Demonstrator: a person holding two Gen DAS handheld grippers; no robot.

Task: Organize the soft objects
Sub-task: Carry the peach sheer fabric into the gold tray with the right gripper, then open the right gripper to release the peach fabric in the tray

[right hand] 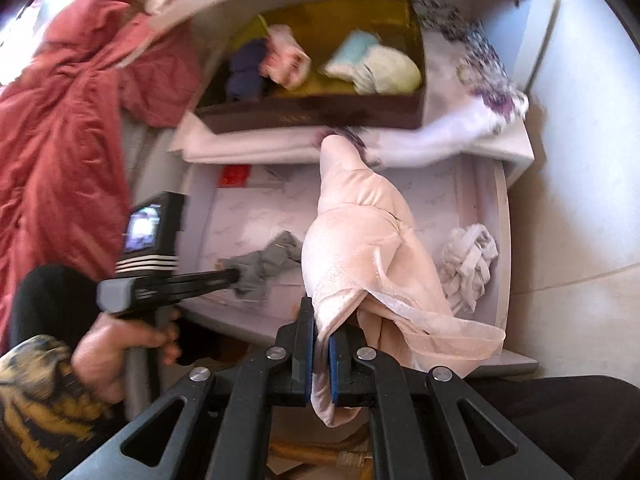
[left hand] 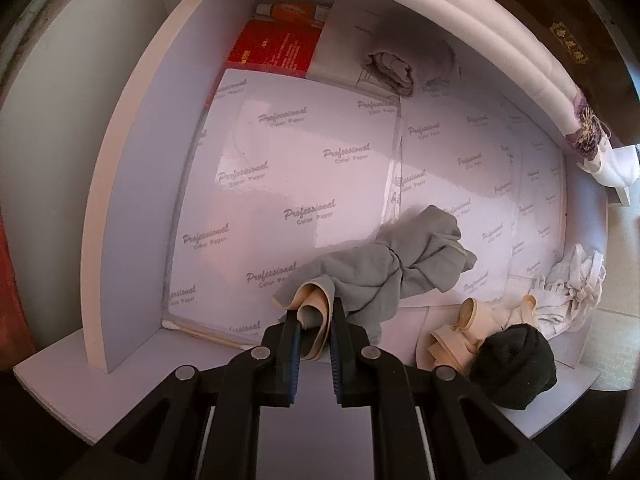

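In the left wrist view my left gripper (left hand: 314, 320) is shut on the beige-banded edge of a grey garment (left hand: 400, 264), which trails across the paper-lined drawer (left hand: 120, 184). The right wrist view shows my right gripper (right hand: 322, 332) shut on a pale pink garment (right hand: 360, 240) that hangs lifted over the drawer (right hand: 502, 216). There the left gripper (right hand: 234, 276), held by a hand (right hand: 120, 344), pinches the grey garment (right hand: 264, 264). A black rolled sock (left hand: 514, 364), a beige piece (left hand: 460, 328) and a crumpled white piece (left hand: 572, 284) lie at the drawer's right end.
A rolled lilac-grey cloth (left hand: 394, 66) and a red packet (left hand: 276, 48) sit at the drawer's far side. Above the drawer stands a brown box (right hand: 320, 120) with several rolled soft items, on folded floral cloth (right hand: 480, 60). A red quilted coat (right hand: 60, 120) lies left.
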